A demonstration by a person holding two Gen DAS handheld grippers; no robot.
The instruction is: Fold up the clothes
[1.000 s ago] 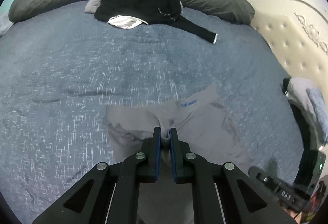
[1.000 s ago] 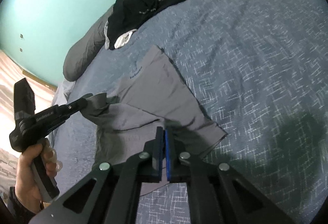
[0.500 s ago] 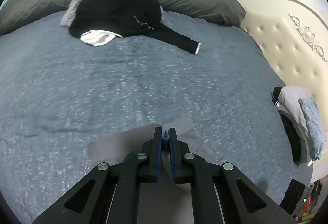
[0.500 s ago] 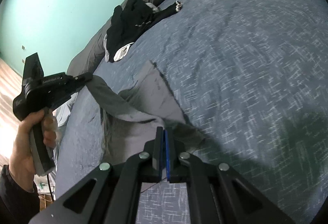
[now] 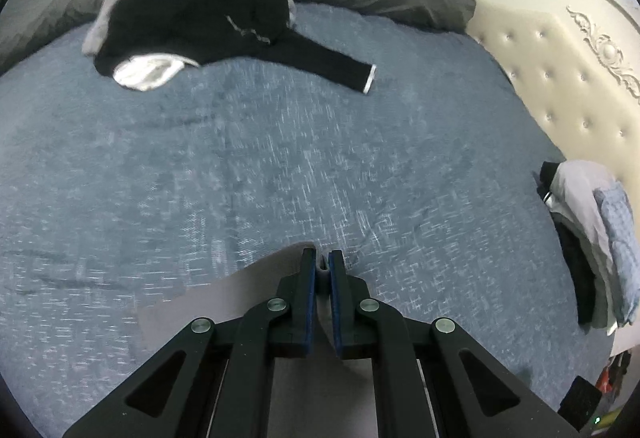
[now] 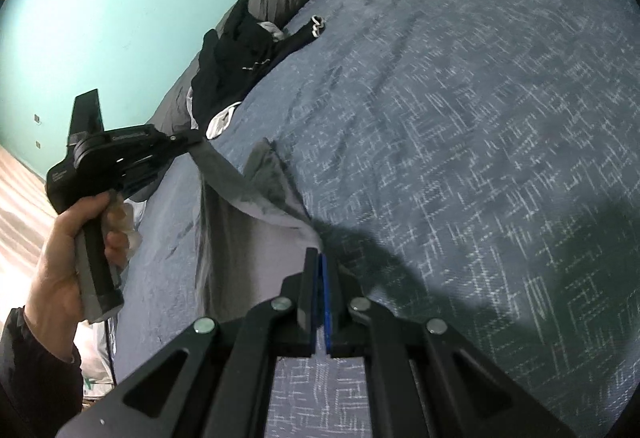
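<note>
left gripper body (image 6: 116,157): pale lettering along its top edge and a small printed patch near the rear, both too blurred and small to make out
gray garment (image 6: 256,193): no print in sight
Elsewhere on the bed: nothing readable

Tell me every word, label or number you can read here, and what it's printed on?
None can be read.
Left gripper: a pale printed line on top of its black body and a small label at its rear, both too blurred to read.
Grey garment, black clothes, folded pile, bedspread: no lettering shows.
</note>
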